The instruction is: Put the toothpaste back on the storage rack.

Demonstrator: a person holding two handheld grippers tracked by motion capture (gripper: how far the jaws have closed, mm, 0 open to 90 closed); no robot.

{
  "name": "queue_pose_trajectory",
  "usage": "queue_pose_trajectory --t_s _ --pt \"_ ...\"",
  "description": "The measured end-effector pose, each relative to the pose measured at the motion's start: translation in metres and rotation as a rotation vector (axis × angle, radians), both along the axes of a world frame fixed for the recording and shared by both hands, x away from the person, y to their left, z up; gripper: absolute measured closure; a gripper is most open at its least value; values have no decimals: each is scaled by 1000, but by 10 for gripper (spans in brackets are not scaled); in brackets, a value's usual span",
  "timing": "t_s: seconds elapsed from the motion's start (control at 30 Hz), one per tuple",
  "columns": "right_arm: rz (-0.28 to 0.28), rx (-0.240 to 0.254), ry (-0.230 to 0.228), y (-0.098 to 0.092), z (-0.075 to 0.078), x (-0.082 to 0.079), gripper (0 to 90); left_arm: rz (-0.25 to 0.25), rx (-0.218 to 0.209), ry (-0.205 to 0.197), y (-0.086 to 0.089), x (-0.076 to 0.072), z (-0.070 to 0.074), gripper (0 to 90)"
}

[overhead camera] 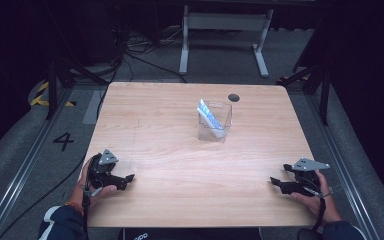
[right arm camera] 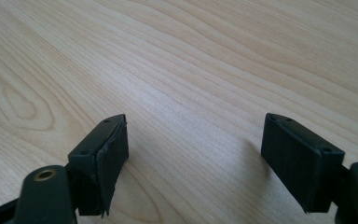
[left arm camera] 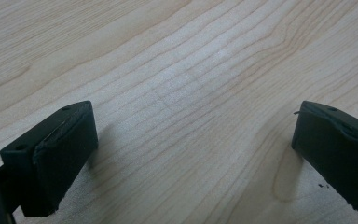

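A clear plastic box (overhead camera: 215, 121) stands on the wooden table (overhead camera: 170, 150), right of centre toward the back. A white and blue packet (overhead camera: 209, 115) leans tilted inside it. My left gripper (overhead camera: 128, 178) rests near the table's front left corner, held in a hand, its jaws wide apart over bare wood (left arm camera: 191, 107). My right gripper (overhead camera: 275, 182) rests near the front right corner in the other hand, also open, with nothing between its fingers (right arm camera: 100, 154). Both grippers lie far from the box.
A dark round hole (overhead camera: 234, 97) sits in the table near the back edge, behind the box. Beyond the table stand a white metal frame (overhead camera: 225, 35) and cables on the grey floor. Floor rails run along both sides.
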State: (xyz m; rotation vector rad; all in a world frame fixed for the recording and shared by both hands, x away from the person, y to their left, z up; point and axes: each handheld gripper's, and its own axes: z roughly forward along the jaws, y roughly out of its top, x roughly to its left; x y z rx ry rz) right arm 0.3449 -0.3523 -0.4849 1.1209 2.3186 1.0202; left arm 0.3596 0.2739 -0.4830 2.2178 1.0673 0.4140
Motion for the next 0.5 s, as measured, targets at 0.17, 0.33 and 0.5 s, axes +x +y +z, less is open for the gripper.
queue_pose_trajectory --t_s 0.17,0.33,0.5 --pt "-16 18 11 -2 -1 0 214 0 -2 0 0 0 0 6" --pt "-17 19 11 -2 -2 0 213 0 -2 0 0 0 0 6" --pt "-17 19 11 -2 -2 0 211 8 6 1 0 -1 1 6"
